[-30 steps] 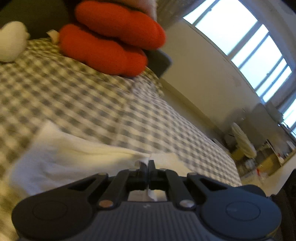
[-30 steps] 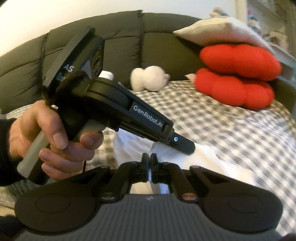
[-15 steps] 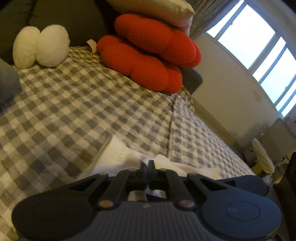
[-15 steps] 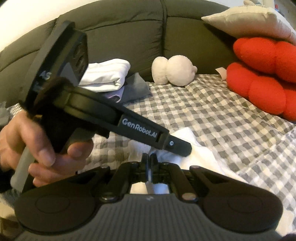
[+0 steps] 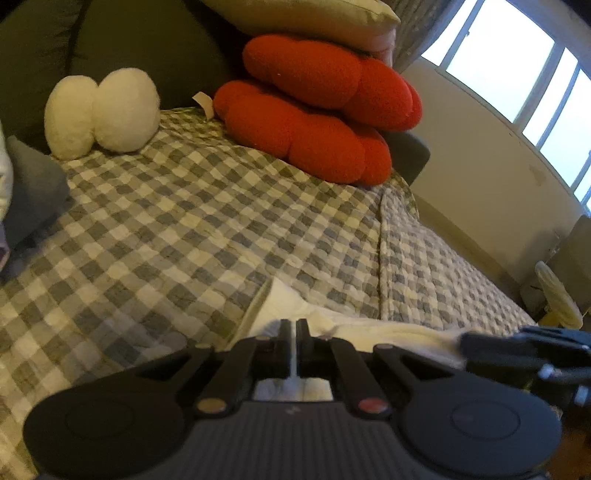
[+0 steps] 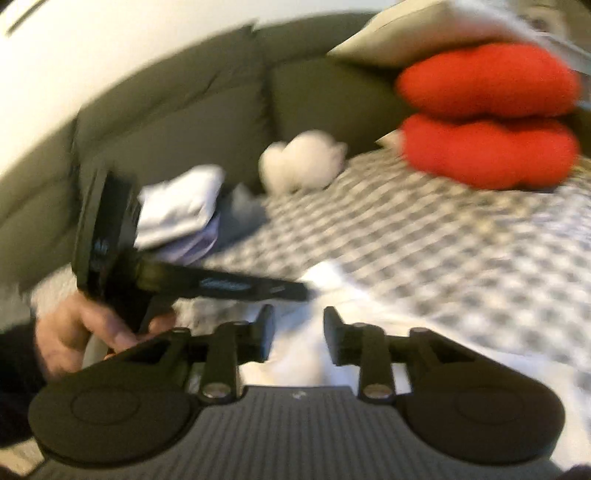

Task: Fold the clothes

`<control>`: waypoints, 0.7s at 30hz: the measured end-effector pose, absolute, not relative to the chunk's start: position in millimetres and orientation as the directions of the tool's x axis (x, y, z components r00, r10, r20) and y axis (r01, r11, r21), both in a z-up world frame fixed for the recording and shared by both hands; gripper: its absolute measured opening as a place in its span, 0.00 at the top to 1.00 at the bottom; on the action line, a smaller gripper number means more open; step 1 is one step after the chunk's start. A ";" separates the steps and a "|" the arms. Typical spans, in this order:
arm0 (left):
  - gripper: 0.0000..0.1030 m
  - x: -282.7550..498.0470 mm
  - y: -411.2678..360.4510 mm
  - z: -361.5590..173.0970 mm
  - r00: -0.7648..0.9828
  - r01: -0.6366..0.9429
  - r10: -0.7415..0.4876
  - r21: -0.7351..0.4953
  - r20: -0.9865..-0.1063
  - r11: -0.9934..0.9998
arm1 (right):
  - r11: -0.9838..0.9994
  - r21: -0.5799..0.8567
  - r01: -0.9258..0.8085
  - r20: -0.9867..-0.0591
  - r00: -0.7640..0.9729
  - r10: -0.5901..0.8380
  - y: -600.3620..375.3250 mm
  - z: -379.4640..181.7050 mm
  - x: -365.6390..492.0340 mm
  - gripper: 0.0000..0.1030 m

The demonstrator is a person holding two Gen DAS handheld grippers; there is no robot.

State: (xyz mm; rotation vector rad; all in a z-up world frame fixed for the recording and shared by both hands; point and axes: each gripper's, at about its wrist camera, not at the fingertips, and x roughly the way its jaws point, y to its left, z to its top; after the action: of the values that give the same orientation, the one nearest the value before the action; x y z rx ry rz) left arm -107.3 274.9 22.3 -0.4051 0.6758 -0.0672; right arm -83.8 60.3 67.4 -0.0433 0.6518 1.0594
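1. Left wrist view had the left hand-held gripper [image 5: 294, 334] low over the bed, its two fingers pressed together on a thin edge of the white garment [image 5: 369, 328], a sliver of cloth showing in the narrow slit between them.
2. Right wrist view, badly blurred, had the right hand-held gripper [image 6: 298, 328] with its fingers standing well apart, nothing between them but the white garment [image 6: 321, 332] lying underneath.
3. That garment lay rumpled on the checked bedspread [image 5: 177, 221], near the front edge of the bed, spreading from the left gripper across toward the right one.
4. From the right side I could see the person's left hand [image 6: 81, 332] wrapped round the grip of the left tool, a dark sleeve [image 6: 14, 373] at the wrist, and the tip of that tool touching the garment's upper edge.
5. Further back on the bedspread sat a folded white pile [image 6: 177, 210] on top of some grey cloth [image 5: 33, 188], over to the left against the dark headboard [image 5: 147, 40].
6. Beside it rested a small white plush [image 5: 101, 110], and to the right two red cushions [image 5: 317, 110] were stacked one on the other with a beige pillow [image 5: 306, 14] lying on top.
7. Off to the right a bright window [image 5: 517, 66] ran along a pale wall.
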 end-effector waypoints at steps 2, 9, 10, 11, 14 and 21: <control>0.99 -108.1 273.7 24.3 0.782 -0.061 -0.198 -0.388 -0.591 0.920 | 0.569 0.266 -0.778 -0.517 0.383 0.765 32.0 72.4 -78.0 0.67; 0.95 -102.1 254.4 26.2 0.769 -0.009 -0.246 -0.394 -0.590 0.919 | 0.684 0.179 -0.708 -0.569 0.492 0.658 -39.6 62.6 -78.8 0.67; 0.95 -98.6 246.9 24.7 0.762 0.005 -0.257 -0.392 -0.595 0.920 | 0.692 0.181 -0.699 -0.572 0.498 0.652 -47.2 60.8 -78.6 0.67; 0.94 -95.1 238.7 22.5 0.753 0.018 -0.265 -0.384 -0.602 0.923 | 0.701 0.187 -0.689 -0.572 0.504 0.647 -53.3 58.9 -76.9 0.67; 0.93 -89.2 224.0 16.6 0.742 0.033 -0.262 -0.356 -0.617 0.934 | 0.713 0.206 -0.670 -0.583 0.501 0.639 -64.1 51.6 -72.1 0.67; 0.90 -92.3 205.5 18.5 0.739 0.047 -0.236 -0.302 -0.630 0.952 | 0.796 0.121 -0.594 -0.632 0.572 0.523 -91.1 26.3 -59.1 0.77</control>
State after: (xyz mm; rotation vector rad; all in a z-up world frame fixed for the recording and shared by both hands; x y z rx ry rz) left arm -92.3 205.5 18.5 -0.2762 0.7242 -0.1573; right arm -59.1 -91.1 26.3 -0.1083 0.7040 0.6562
